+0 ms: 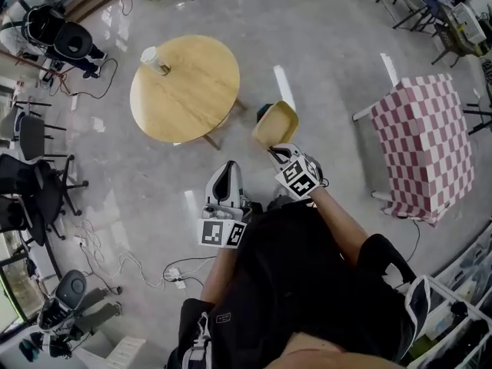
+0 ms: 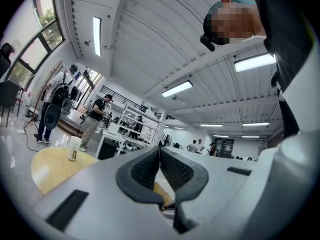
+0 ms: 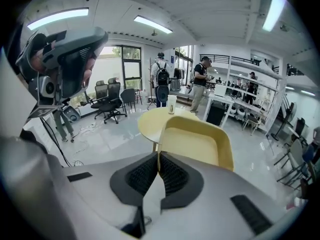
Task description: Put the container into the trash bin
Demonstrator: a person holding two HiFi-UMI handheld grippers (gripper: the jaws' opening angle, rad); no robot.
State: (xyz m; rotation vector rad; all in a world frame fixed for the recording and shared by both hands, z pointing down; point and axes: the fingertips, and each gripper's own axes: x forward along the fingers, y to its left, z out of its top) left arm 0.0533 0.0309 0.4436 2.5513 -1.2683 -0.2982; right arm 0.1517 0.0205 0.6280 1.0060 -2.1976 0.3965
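The container is a shallow yellow tray, held tilted in the air just right of the round wooden table. My right gripper is shut on its near rim. In the right gripper view the pads meet on that rim at the right gripper, and the container stands up beyond them. My left gripper hangs beside it to the left, jaws pressed together with nothing between them. In its own view, the left gripper points level across the room. A dark green object peeks out behind the container; what it is cannot be told.
A paper cup stands at the round table's far left edge. A table with a red-and-white checked cloth stands to the right. Office chairs and cables lie at the left. People stand far off.
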